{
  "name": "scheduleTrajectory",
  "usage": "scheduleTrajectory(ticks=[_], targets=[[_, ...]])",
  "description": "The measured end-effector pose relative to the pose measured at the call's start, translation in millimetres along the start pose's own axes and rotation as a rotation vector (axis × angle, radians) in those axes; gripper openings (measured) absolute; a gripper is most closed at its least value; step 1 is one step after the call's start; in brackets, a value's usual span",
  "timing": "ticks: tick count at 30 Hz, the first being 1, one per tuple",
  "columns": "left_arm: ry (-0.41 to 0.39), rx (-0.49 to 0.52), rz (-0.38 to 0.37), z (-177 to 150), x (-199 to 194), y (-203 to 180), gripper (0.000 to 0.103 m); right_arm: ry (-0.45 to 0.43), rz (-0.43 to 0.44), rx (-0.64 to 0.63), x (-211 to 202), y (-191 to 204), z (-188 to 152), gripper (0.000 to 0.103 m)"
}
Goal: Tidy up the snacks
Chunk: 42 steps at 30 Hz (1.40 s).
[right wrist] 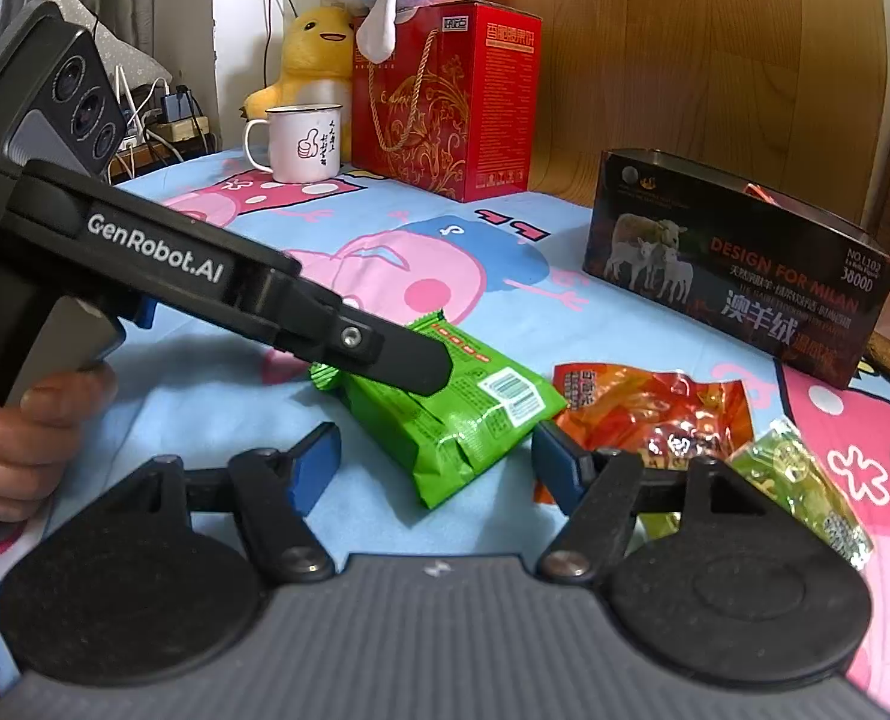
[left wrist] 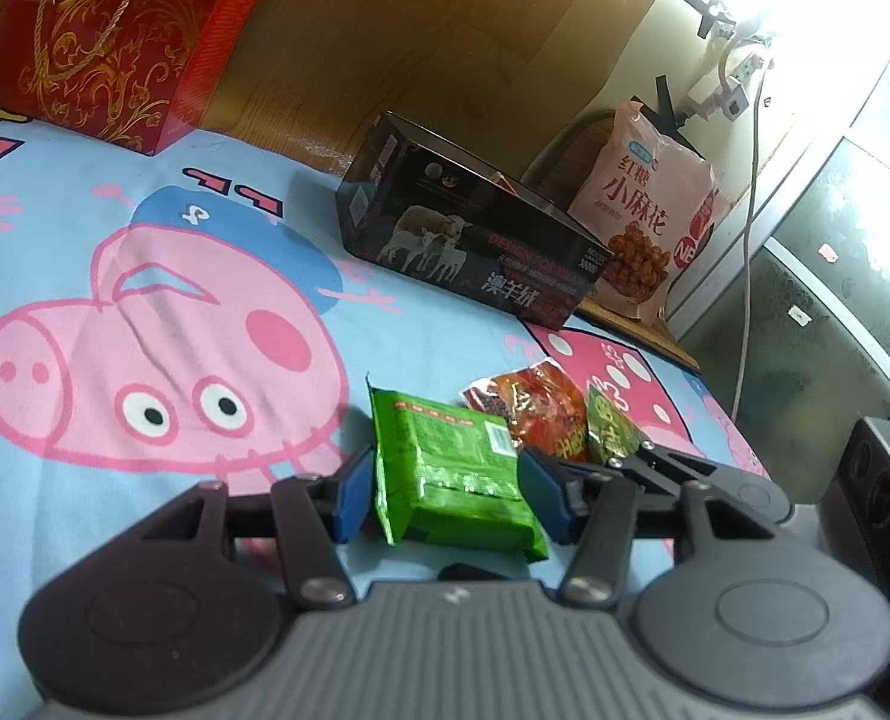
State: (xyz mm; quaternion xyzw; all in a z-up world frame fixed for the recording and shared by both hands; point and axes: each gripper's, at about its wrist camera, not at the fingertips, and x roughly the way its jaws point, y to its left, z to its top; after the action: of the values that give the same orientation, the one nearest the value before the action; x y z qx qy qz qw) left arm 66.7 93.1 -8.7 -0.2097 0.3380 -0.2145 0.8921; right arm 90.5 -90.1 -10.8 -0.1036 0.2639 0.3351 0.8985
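A green snack packet [left wrist: 454, 468] lies on the pig-print cloth between the open blue pads of my left gripper [left wrist: 445, 489]; the pads stand beside its two sides, with small gaps. An orange-red packet [left wrist: 535, 414] and a small green packet [left wrist: 610, 432] lie just beyond it. A black open-top box [left wrist: 475, 228] with sheep printed on it stands further back. In the right wrist view my right gripper [right wrist: 436, 471] is open and empty, near the green packet [right wrist: 463, 414]. The left gripper's body [right wrist: 205, 282] reaches over that packet. The orange-red packet [right wrist: 655, 408], small green packet [right wrist: 799, 492] and black box [right wrist: 739, 264] sit to the right.
A red gift box [right wrist: 445, 102] and a white mug [right wrist: 301, 141] stand at the back with plush toys [right wrist: 313, 54]. A pink snack bag [left wrist: 649, 210] leans behind the black box. A wooden headboard [right wrist: 715, 60] bounds the far side. A cable [left wrist: 748, 240] hangs at the right.
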Motion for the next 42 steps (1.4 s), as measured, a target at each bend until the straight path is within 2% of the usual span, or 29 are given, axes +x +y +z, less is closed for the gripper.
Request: scheduleTrajectory(ticks=[8,19,32,42], targets=[[0.0,0.025,0.011,-0.6,-0.5,-2.2,0.051,-0.018,-0.01,-0.029,-1.8,5.6,-0.4,0.05],[-0.003,0.031,-0.017,-1.8,-4.4,-4.6,0.051,-0.048,-0.045,-0.038,-10.0,11.8,-4.4,0.047],[-0.058,0.081,-0.004,7.3,-21.3,-45.5,0.051,-0.162,-0.064,-0.011,-41.6,8.3,-3.9,0.046],[0.015,0.129,-0.015,5.8,14.6,-76.5,0.051,-0.173,-0.135,0.046,-60.1,-7.6,-17.5,0.046]])
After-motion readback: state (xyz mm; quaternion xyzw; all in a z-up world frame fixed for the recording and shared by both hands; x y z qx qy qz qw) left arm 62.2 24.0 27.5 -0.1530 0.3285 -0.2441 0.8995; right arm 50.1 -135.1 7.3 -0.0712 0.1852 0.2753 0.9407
